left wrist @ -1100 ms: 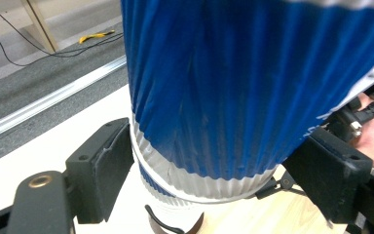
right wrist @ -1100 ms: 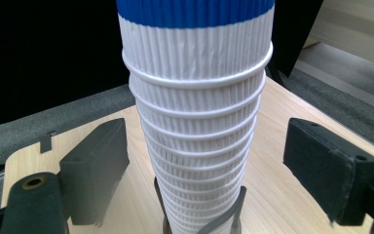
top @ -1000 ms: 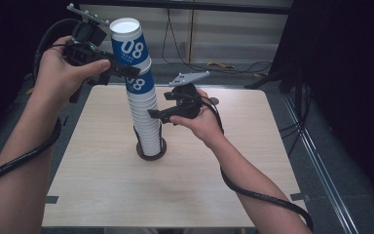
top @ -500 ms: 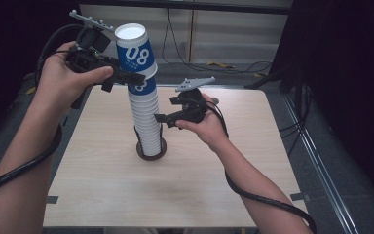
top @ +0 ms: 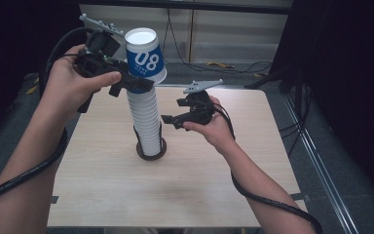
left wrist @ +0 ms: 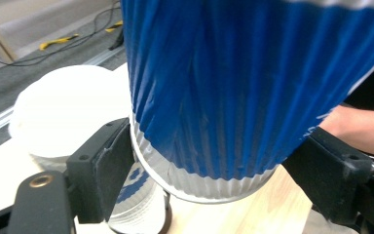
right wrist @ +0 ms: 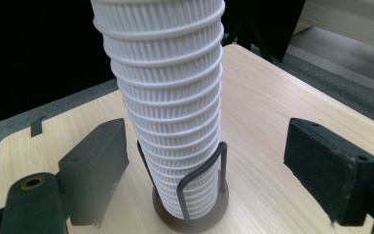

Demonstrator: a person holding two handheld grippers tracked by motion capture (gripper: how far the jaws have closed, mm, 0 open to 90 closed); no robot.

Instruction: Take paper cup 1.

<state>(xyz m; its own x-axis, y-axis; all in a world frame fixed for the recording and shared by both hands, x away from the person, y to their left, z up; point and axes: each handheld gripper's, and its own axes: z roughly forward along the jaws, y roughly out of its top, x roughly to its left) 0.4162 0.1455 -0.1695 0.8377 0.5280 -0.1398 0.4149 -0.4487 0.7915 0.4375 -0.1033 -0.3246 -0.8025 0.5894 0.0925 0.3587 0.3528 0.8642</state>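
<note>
Left gripper [top: 139, 85]: jaws clamp blue ribbed paper cup [top: 145, 61], tilted, just atop white ribbed cup stack [top: 146, 124].
Right gripper [right wrist: 209, 161]: wide open, empty, w/ stack between jaws.
Risk: tilted lift may topple stack from wire holder [right wrist: 199, 180].

Blue ribbed cup [top: 143, 61] (marked 08) upside down, tilted, above the white cup stack [top: 146, 122].

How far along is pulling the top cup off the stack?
Done: the left claw is clamped on the blue cup, which is tilted and looks lifted off the stack. In hand: the open right claw hovers beside the stack, not touching it. Left: carry the cup clear and set it down; the stack sits in its holder.
</note>
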